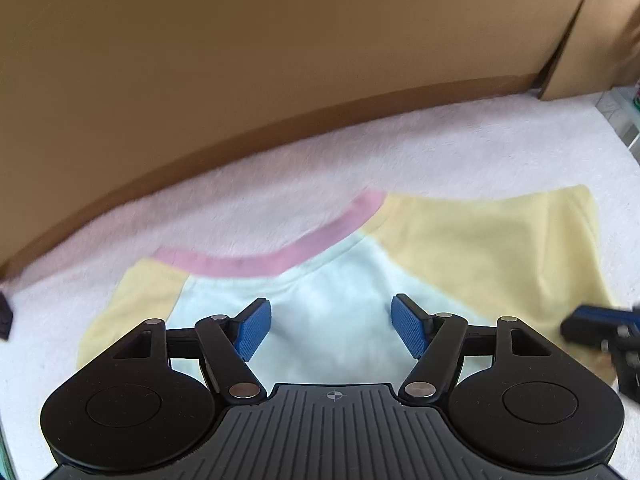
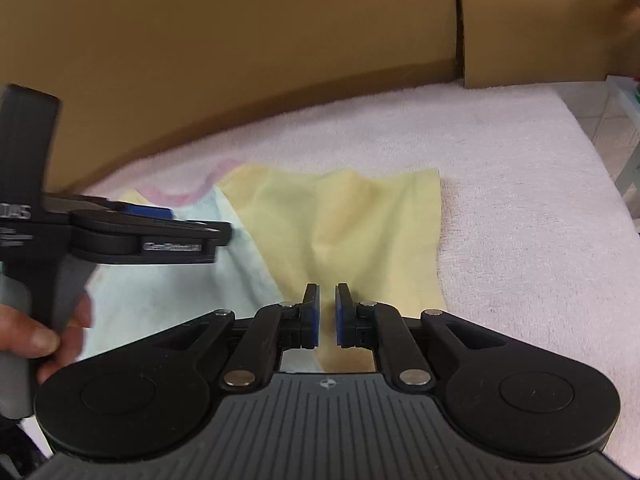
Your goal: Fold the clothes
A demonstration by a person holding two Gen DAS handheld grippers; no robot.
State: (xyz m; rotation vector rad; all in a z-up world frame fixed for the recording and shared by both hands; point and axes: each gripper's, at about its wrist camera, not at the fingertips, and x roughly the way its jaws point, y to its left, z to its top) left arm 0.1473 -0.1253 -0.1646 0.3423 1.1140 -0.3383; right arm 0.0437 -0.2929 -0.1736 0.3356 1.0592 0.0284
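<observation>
The left gripper (image 1: 331, 320) has its jaws wide apart with nothing between them. It hangs tilted down over the pale blue chest of the shirt (image 1: 340, 280), just below the pink collar (image 1: 280, 256). The right gripper (image 2: 328, 312) has its jaws drawn almost together, with only a thin slit left. Yellow cloth shows through that slit, but I cannot tell whether the pads pinch it or only sit above it. They are over the near edge of the yellow sleeve (image 2: 360, 220), which is rumpled, with a ridge running up its middle.

The shirt lies face up, collar away from the person, on a fleecy pink cover (image 1: 440, 148). Its other yellow sleeve is spread out on the left. A cardboard wall (image 1: 280, 60) stands behind the cover. A hand (image 2: 40, 336) grips the left tool's handle at the edge of the right view.

The step in hand looks like folding the right sleeve in over the chest.

- **Grip:** check that the right jaws really have the cloth. A pinch at the sleeve's outer edge, through one layer only, would let it swing over cleanly.
- **Path:** carry the sleeve low and across so that it does not drag the body of the shirt along the fleece, which will likely cling.
- **Left gripper:** its best use would be pressing down near the shoulder seam to fix the fold line.
- **Finish:** lay the sleeve flat and smooth out the ridge before letting go, or the crease will be folded in.
</observation>
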